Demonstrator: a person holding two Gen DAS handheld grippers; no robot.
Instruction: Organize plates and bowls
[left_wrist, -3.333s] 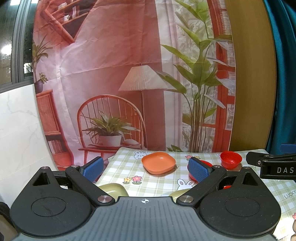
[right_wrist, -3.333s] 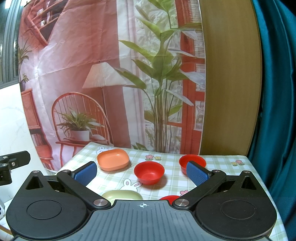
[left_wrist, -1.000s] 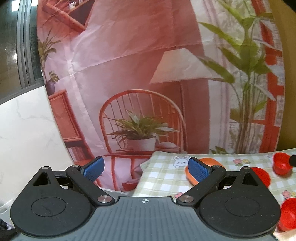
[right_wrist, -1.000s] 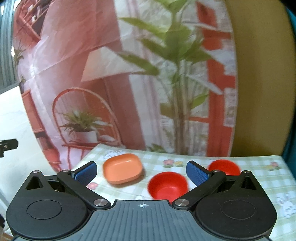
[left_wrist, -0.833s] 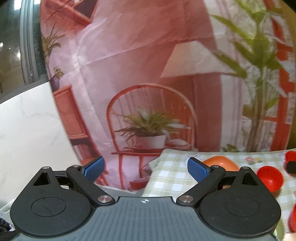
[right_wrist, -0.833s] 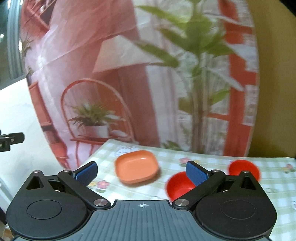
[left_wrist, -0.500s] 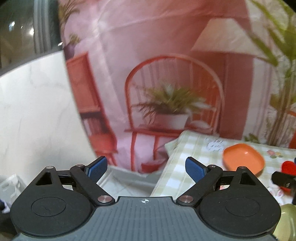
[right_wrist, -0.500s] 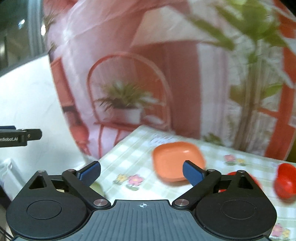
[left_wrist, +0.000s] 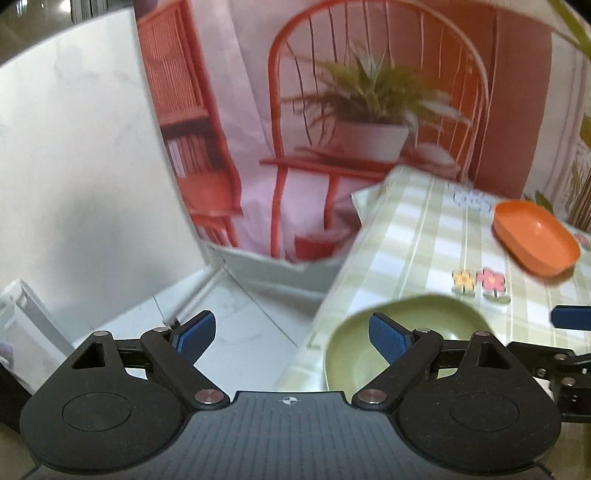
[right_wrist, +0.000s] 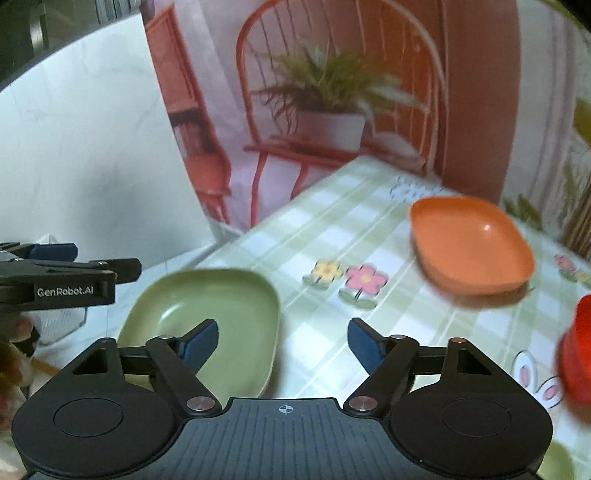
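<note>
Both views look from the grippers' wrists, forward and downward along the fingers. The left wrist view sits at the table's (left_wrist: 413, 236) near left corner, taking in floor, wall and the printed backdrop (left_wrist: 332, 92) beyond. The right wrist view sits just to its right, over the tablecloth. They share the green plate (left_wrist: 424, 321) (right_wrist: 221, 299), close below, the orange plate (left_wrist: 535, 240) (right_wrist: 469, 247) farther back, and the backdrop. Each view catches the other gripper at its edge.

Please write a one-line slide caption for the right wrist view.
Right gripper, jaws closing, descends over green plate's edge; orange plate beyond.
</note>
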